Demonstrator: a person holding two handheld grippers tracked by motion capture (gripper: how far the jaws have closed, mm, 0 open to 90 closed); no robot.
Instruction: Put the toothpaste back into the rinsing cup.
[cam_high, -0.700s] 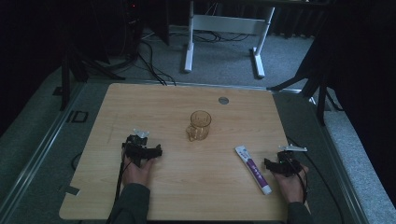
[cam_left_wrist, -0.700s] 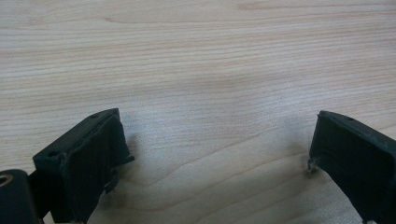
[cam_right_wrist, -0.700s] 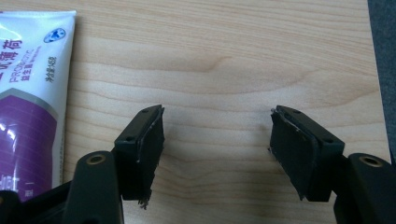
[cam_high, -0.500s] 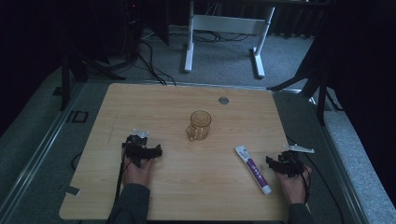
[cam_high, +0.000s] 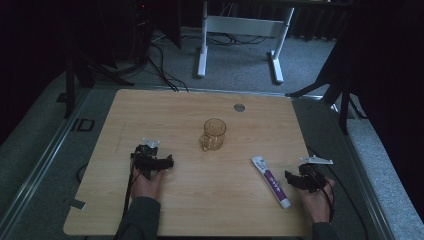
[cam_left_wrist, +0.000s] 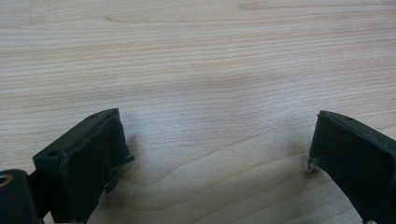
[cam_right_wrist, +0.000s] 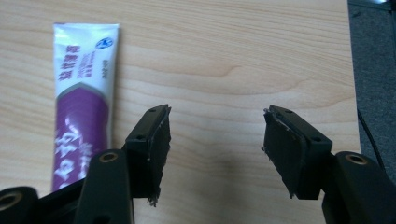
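While both claws sit low on the bench (cam_high: 165, 107) w/ nothing between the jaws, the work in hand looks like a pick of the toothpaste tube (cam_high: 270, 181), lying flat in the lower right of the high view, cap end toward the bottom edge, flat crimped end toward the frame centre. Right claw (cam_high: 295, 178) rests just beside it, jaws spread wide, not touching; in the right gripper view the tube (cam_right_wrist: 83, 102) lies outside the left jaw, so nothing is lined up yet. Left claw (cam_high: 162, 162) sits at lower left, also wide apart, only bare wood between its jaws (cam_left_wrist: 215, 154), well apart from the tube.

A glass mug (cam_high: 214, 134) stands upright near frame centre, probably the destination, though that can't be confirmed.

To do the step well, probably: shift the right claw sideways so the tube falls between the jaws, approx. mid-body, jaws across its narrow width, not lengthwise. Come down low since the tube lies flat & thin; close gently, as a soft tube deforms & may squirt or slip. Keep the cable (cam_high: 345, 187) clear.
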